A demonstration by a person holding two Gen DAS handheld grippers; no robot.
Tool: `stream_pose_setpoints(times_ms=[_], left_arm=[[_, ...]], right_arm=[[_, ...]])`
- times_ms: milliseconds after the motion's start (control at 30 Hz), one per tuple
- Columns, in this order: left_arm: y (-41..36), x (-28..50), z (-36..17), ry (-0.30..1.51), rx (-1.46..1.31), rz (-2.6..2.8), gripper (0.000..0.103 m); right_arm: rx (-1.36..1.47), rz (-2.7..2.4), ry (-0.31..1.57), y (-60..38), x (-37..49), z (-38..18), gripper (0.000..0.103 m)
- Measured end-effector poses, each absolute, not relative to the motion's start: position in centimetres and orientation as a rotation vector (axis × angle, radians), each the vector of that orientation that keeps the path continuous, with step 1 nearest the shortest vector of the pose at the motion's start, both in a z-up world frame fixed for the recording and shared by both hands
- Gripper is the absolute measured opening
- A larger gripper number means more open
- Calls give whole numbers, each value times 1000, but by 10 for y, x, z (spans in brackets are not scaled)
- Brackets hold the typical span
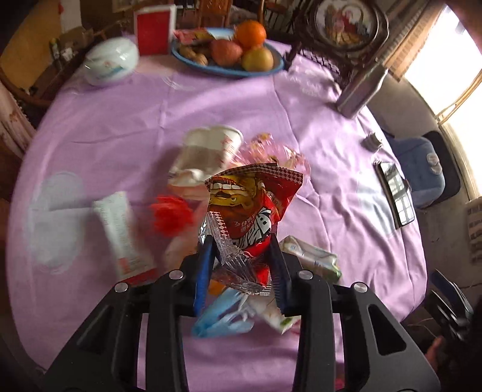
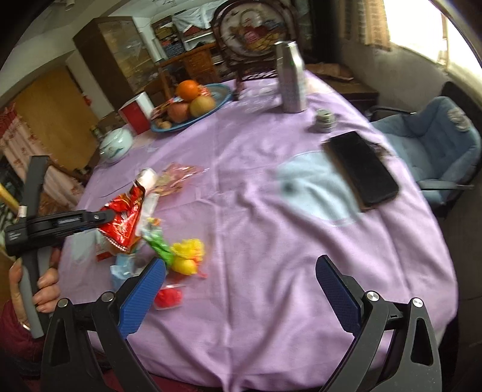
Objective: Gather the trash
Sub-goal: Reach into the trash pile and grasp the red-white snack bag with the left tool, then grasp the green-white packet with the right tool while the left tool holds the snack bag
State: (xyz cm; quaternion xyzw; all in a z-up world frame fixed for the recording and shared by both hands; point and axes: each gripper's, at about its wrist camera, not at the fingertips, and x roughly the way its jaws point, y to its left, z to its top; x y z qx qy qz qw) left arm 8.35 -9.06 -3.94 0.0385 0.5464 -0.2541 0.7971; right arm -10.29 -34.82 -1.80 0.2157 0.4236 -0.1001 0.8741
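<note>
The red snack wrapper [image 1: 253, 208] bears white Chinese characters, perhaps illegible.

Both wrist views angled down, sharing table [image 1: 120, 120]

Daylight pours in from a window [image 2: 436, 27] far off to the right of the tongs, so bright it turns plain white. The purple cloth on the bench [image 1: 211, 102] is well lit and shines softly. Things just ahead of the left tongs [image 1: 241, 241] look smeared and blurry. Both pictures bend round at the edges, and the corners go dark.
</note>
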Motion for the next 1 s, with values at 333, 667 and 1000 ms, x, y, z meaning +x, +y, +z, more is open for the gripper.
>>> stream_pose_setpoints(times_ms=[333,667,1000], left_arm=[[-15,55,-31,1187,53,-374,36],[52,35,-27,1166,-60,-243,36],[73,37,-32,1159,-115,-213,36]], right_arm=[[300,29,962,-285,-31,-47,93],[260,95,938,-267,-4,-53,25],[276,155,800,-259,-18,9,25]])
